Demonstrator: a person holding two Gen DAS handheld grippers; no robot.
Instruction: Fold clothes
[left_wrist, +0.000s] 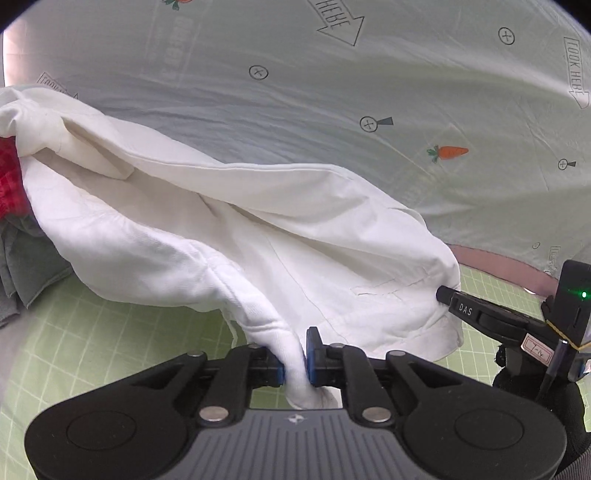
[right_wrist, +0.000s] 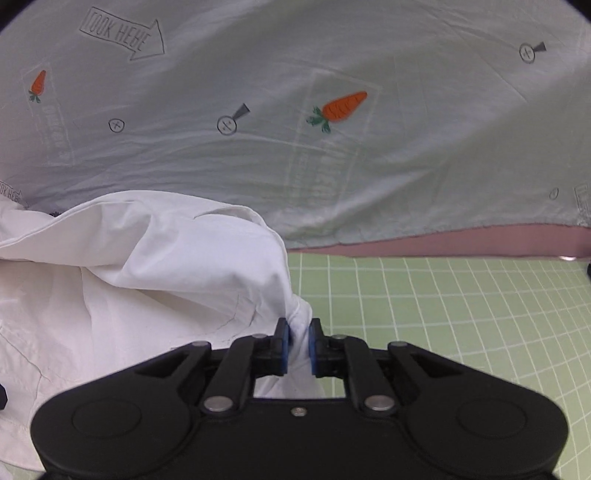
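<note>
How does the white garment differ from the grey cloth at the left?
The white garment is held up by both grippers, left and right; the grey cloth lies untouched on the green mat. The white garment is spread wide; the grey cloth is crumpled and mostly hidden. Both are unfolded.

Green grid mat (right_wrist: 461, 325) lay bare to right of white garment (right_wrist: 147, 277), w/ open room there. On left, red cloth (left_wrist: 9, 177) & grey cloth (left_wrist: 26, 266) crowded garment's far end; printed sheet (right_wrist: 332, 177) hung behind.
</note>
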